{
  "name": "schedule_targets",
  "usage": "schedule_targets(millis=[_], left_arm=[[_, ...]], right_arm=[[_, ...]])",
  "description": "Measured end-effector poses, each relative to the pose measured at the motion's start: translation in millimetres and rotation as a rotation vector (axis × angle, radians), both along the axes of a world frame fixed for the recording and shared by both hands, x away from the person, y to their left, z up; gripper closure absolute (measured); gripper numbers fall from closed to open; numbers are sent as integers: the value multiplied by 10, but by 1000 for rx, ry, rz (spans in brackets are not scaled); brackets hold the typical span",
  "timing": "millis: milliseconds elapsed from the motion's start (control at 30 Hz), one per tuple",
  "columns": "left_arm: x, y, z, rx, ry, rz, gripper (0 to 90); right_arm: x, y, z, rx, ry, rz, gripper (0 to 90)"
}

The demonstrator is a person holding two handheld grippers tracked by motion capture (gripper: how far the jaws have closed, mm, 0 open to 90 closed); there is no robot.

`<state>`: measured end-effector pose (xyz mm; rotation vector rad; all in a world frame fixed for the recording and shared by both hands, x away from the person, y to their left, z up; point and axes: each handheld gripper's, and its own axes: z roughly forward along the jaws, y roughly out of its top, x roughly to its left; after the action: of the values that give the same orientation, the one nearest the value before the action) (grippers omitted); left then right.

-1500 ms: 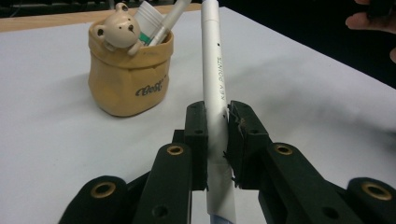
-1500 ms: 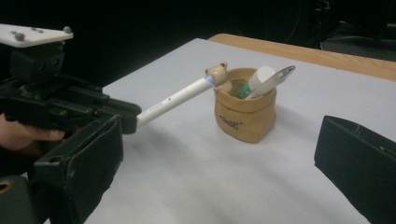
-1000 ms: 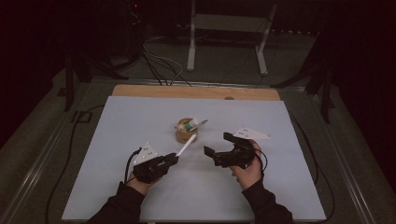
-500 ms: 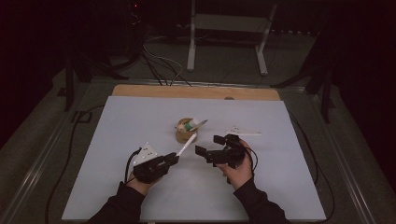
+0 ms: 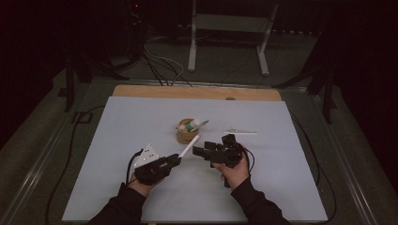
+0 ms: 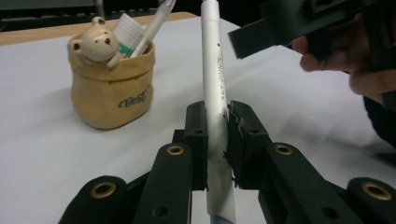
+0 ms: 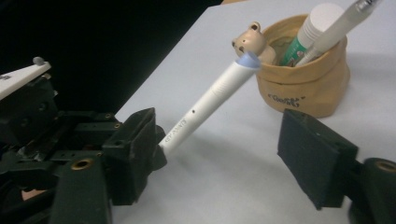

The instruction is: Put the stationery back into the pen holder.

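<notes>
My left gripper (image 5: 176, 160) (image 6: 217, 126) is shut on a white pen (image 5: 189, 146) (image 6: 214, 79) (image 7: 210, 100), which slants up toward a tan bear-faced pot (image 5: 187, 136) (image 6: 112, 88) (image 7: 303, 88). The pot holds a white tube and a clear pen. My right gripper (image 5: 199, 151) (image 7: 224, 149) faces the left one from the right, open, and its jaws have just been closing. The pen's upper half lies between them, close to one pad, and the other pad stands well clear. In the left gripper view one right jaw hangs at the upper right, beside the pen's tip.
A thin white stick (image 5: 239, 132) lies on the pale mat (image 5: 117, 140) to the right of the pot. A wooden table edge (image 5: 197, 92) runs along the back. A metal stand (image 5: 225, 42) and cables lie beyond it on the floor.
My right gripper has moved left and a little down toward the pen's free end, and its jaws stand narrower. The left gripper and pen have stayed put.
</notes>
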<state>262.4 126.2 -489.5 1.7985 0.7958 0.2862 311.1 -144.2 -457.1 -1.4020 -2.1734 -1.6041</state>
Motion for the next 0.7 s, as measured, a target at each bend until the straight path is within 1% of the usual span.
schedule_targets(millis=[33,67,133,167,200,233,267,300,333,367,400,433,467,500,533,567,667,700], left_arm=[[0,0,-5,-7,-4,-3,794],[0,0,-5,-7,-4,-3,794],[4,1,-15,-12,-9,-10,794],[4,1,-15,-12,-9,-10,794],[1,0,-18,-16,-18,-10,794],[0,0,-18,-17,-26,-20,794],[0,0,-18,-17,-26,-20,794],[0,-1,-20,-17,-30,-25,795],[0,-1,-20,-17,-30,-25,794],[-1,-6,-26,-15,-29,-30,794],[-1,-6,-26,-15,-29,-30,794],[-4,-13,-33,-12,-33,-38,794],[-4,-13,-33,-12,-33,-38,794],[-5,-18,-37,-12,-33,-50,794],[-5,-18,-37,-12,-33,-50,794],[-5,-23,-39,-11,-32,-54,794],[-6,-26,-43,-9,-34,-57,794],[-3,-26,-50,-16,-33,-62,794]], right_arm=[[11,-2,-13,17,17,1,330],[11,-2,-13,17,17,1,330],[27,-2,-26,43,40,7,355],[27,-2,-26,43,40,7,355],[42,0,-41,59,59,13,368],[60,3,-58,81,79,16,401],[60,3,-58,81,79,16,401],[73,-1,-70,108,98,19,445],[73,-1,-70,108,98,19,445],[87,-9,-79,128,108,19,477],[87,-9,-79,128,108,19,477],[97,-16,-86,147,122,20,498],[97,-16,-86,147,122,20,498],[111,-24,-100,162,132,21,518],[111,-24,-100,162,132,21,518],[122,-40,-111,178,144,16,540],[131,-50,-121,186,151,11,563],[142,-57,-132,205,166,14,585]])
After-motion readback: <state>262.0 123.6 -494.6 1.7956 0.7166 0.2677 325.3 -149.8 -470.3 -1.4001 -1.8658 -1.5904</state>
